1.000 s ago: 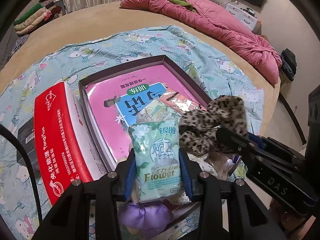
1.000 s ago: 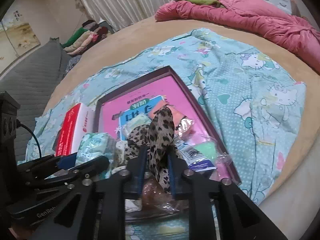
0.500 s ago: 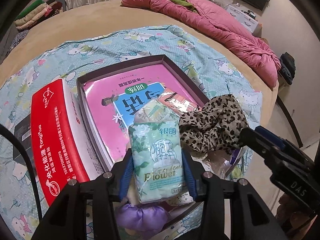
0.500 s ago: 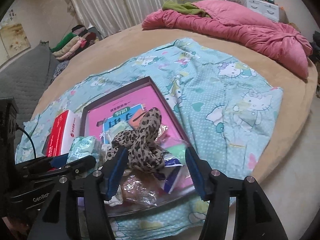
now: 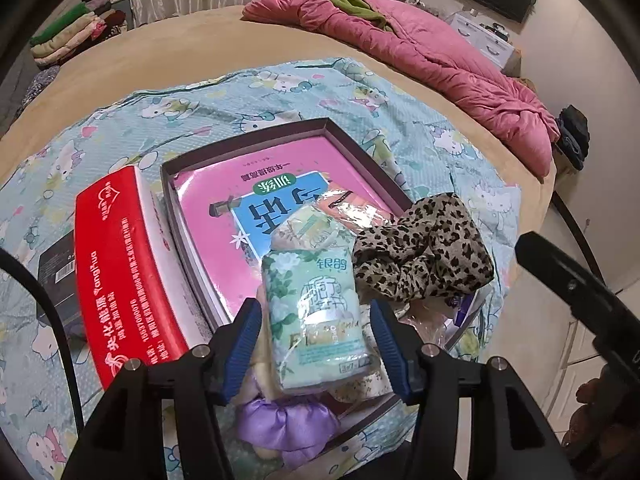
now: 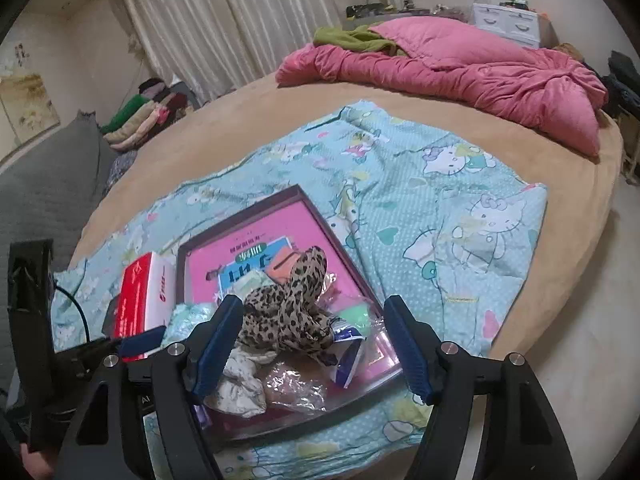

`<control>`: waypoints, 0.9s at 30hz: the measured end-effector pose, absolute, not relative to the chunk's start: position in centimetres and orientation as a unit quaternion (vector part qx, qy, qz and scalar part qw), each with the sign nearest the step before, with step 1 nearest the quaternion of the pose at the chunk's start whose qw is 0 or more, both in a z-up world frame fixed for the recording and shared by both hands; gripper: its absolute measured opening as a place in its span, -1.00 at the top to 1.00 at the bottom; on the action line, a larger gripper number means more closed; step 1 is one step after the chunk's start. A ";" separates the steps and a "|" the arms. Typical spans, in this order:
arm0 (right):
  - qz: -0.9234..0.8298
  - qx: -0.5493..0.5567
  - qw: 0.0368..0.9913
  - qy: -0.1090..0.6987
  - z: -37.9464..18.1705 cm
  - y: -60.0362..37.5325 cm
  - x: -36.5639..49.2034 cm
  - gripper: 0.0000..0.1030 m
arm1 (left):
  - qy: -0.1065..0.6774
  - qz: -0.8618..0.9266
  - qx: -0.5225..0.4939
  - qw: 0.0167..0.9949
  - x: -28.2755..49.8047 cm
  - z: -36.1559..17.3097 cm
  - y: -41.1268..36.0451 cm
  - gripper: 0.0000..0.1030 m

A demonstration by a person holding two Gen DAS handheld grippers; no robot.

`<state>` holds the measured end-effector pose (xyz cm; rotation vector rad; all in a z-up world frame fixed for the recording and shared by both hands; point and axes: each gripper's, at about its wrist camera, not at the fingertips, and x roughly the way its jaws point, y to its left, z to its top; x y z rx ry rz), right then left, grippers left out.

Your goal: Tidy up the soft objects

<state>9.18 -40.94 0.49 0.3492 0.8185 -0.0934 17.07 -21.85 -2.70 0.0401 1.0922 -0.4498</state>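
Note:
A pale green tissue pack (image 5: 312, 280) lies on the heap in the dark shallow box (image 5: 356, 148), on top of a pink book (image 5: 280, 168). My left gripper (image 5: 314, 312) straddles the pack; its jaws are opening, and both blue pads stand clear of its sides. Beside it to the right rests a leopard-print scarf (image 5: 428, 256). In the right wrist view my right gripper (image 6: 313, 308) hovers above and in front of the leopard scarf (image 6: 292, 312), jaws opening wide, touching nothing. A purple scrunchie (image 5: 280, 424) sits under the left gripper.
A red tissue box (image 5: 116, 260) stands left of the box, a small black box (image 5: 56, 264) beyond it. All rest on a blue cartoon cloth (image 6: 440, 200) on a round tan bed. A pink quilt (image 6: 460, 68) lies at the back. Plastic packets (image 6: 296, 384) fill the box's near end.
Both grippers have let go: the left pads spread off the tissue pack, the right jaws spread off the leopard scarf. The right gripper drew back and up; the scarf slumped onto the heap.

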 end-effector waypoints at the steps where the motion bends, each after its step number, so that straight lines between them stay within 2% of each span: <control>1: -0.044 0.171 0.902 0.395 0.6 -40.9 9.1 -0.45 | 0.514 -0.211 0.018 0.831 17.0 -2.6 -21.7 -0.18; 12: -0.058 0.171 0.900 0.397 1.7 -40.2 8.6 -0.50 | 0.498 -0.205 0.009 0.842 15.7 -0.5 -20.1 -0.34; 24: -0.074 0.134 0.909 0.387 3.7 -38.6 7.6 -0.54 | 0.480 -0.180 0.004 0.858 13.5 1.9 -17.3 -0.66; 27: -0.067 0.124 0.914 0.381 4.4 -37.5 7.3 -0.55 | 0.474 -0.168 0.001 0.864 12.8 2.5 -16.2 -0.68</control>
